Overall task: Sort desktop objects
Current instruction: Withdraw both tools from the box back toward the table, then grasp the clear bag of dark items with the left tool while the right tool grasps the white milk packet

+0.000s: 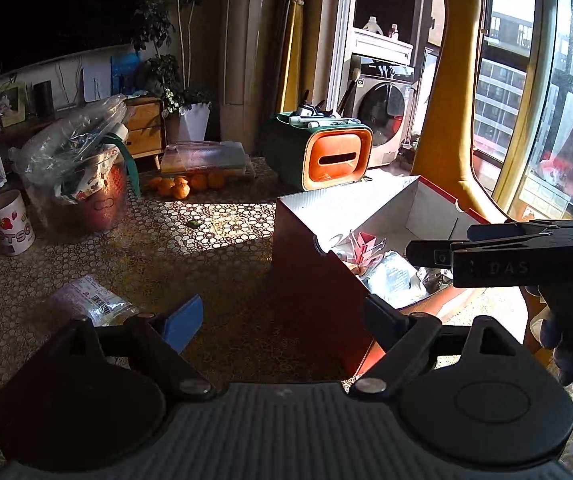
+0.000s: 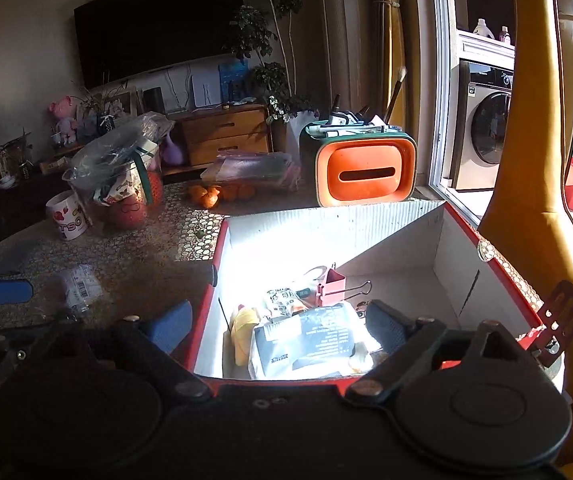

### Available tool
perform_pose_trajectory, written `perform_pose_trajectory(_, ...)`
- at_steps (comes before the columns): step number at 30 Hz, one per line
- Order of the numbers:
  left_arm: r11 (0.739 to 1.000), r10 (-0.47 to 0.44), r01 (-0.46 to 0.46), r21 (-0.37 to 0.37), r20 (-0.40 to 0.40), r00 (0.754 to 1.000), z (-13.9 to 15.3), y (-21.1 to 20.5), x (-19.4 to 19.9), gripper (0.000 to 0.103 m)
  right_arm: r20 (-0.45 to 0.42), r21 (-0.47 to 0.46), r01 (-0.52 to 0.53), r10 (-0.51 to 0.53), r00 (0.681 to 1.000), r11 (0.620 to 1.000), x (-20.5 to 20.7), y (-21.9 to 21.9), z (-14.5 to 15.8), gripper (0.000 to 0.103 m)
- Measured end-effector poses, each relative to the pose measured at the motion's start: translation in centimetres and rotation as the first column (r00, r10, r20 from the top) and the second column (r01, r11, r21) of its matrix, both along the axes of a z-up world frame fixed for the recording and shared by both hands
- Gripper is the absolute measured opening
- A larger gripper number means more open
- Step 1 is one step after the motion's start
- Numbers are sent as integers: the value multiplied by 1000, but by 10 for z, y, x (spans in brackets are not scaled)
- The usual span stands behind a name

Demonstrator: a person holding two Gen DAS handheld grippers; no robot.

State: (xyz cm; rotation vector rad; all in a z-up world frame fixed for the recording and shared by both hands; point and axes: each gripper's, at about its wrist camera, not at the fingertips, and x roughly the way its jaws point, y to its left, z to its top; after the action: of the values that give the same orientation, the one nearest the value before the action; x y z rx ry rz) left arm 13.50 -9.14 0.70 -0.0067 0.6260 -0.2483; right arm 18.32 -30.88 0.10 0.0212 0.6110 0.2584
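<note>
Broadly, spread under everything: the worktop [image 1: 214, 240] with its patterned cloth, part sunlit, part in shadow. Standing on its right side, a red cardboard box [image 2: 366, 220] with white inner walls, open at the top, sun falling on its contents. Behind the box, at the far edge, an orange-and-green holder [image 2: 364, 176] stuffed with pens and brushes. To the left, a clear tub [image 1: 82, 184] packed with bags and wrappers, and just beside it a white mug [image 1: 10, 224] with a strawberry print. Between tub and holder, a heap of oranges [image 1: 184, 184] in front of a flat plastic packet.

Inside the box, lying together at the near end: a grey pouch [image 2: 306, 340], a yellow item against its left side, a printed sachet behind, and a pink binder clip [image 2: 332, 286] standing upright with wire handles out to the right. Outside the box, on the shaded cloth to its left, a small clear packet with a barcode label [image 1: 90, 300], flat and apart from everything else.

Left tongs [image 1: 282, 316] held wide apart, nothing between them, straddling the box's near-left corner, close to the barcode packet. Right tongs [image 2: 282, 326] likewise spread wide and gripping nothing, poised over the box with the pouch between and beneath the tips.
</note>
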Motion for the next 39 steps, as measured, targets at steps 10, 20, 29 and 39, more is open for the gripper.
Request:
perform_pose_trajectory(10,996,88,-88,-10,11,996,-15,53,-20,103,-17,20,-58,58,998,998,0,44,2,96)
perform_pose_trajectory(20,991,132,-133,8,31,991,-29,93,-27,103,-42,4,-138,138,990,990,11,102,2,96)
perform_pose_trajectory(29,983,183,-183,9,23,983,-45,128,-18,103,-64,-13,-218,217,974,976,30,157,-1,96)
perform_pose_trajectory(39,974,226,-226,5,-8,974,-66,155,2,103,-114,-37,-290,284,952,956,58,209,-18,96)
